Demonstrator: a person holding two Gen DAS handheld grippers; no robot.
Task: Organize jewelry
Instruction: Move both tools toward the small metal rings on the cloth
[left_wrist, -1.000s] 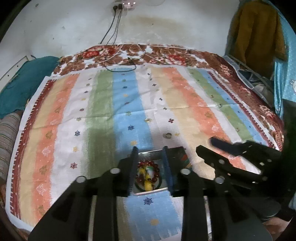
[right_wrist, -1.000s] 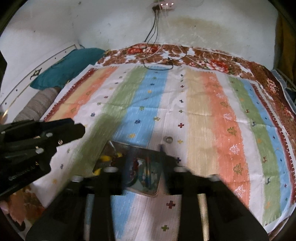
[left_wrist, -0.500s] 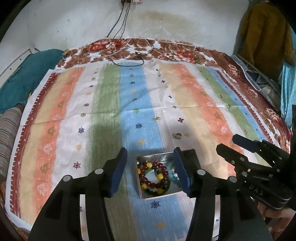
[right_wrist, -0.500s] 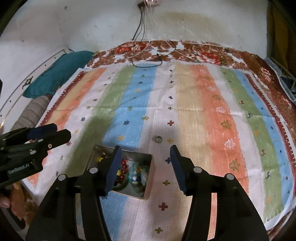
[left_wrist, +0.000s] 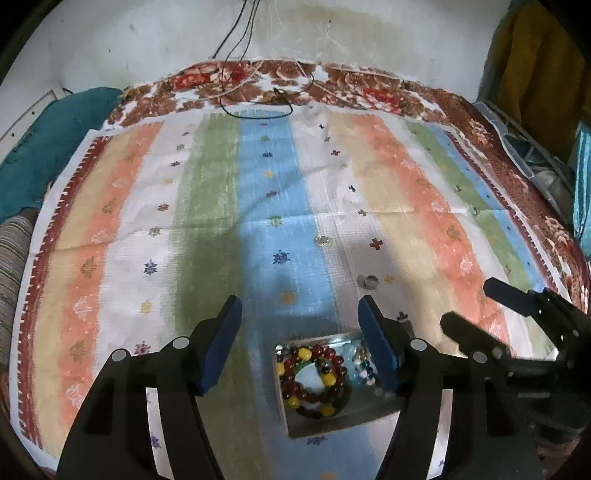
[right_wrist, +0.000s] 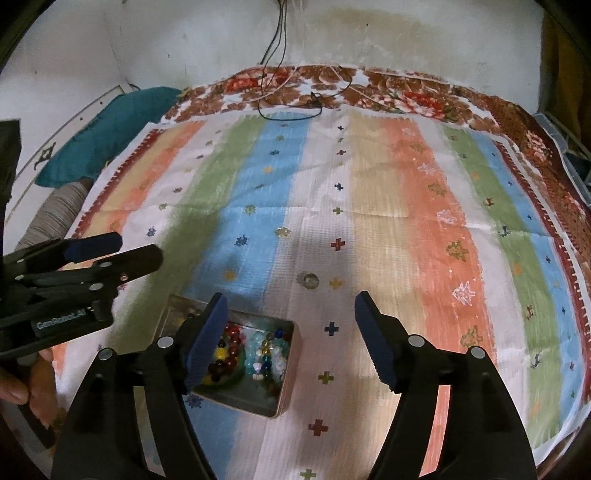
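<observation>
Both your grippers stand wide with nothing between the pads; their jaws have just been opening. The left gripper (left_wrist: 299, 332) hangs over the near end of the cloth (left_wrist: 207, 206), and the right gripper (right_wrist: 291, 328) hangs over it just beside.

What seems left to gather is the ring (right_wrist: 307, 279) and a small glinting piece (right_wrist: 282, 232) farther up the cloth; what that piece is cannot be told. The tin (right_wrist: 290, 365) already holds a red and yellow bracelet (left_wrist: 312, 380) and pale blue beads (right_wrist: 264, 354).

Take the ring with the right gripper. In the right view it lies just above the gap between the jaws, centre of frame, with the tin at lower left, partly behind the left pad. Come down steeply so both pads straddle the ring, and close slowly: it is small and smooth and could skid on the weave or drag a fold of cloth up with it.

In the left view the ring sits just above the right pad, and the tin is at lower centre. Keep the left gripper clear of the tin's rim.
</observation>
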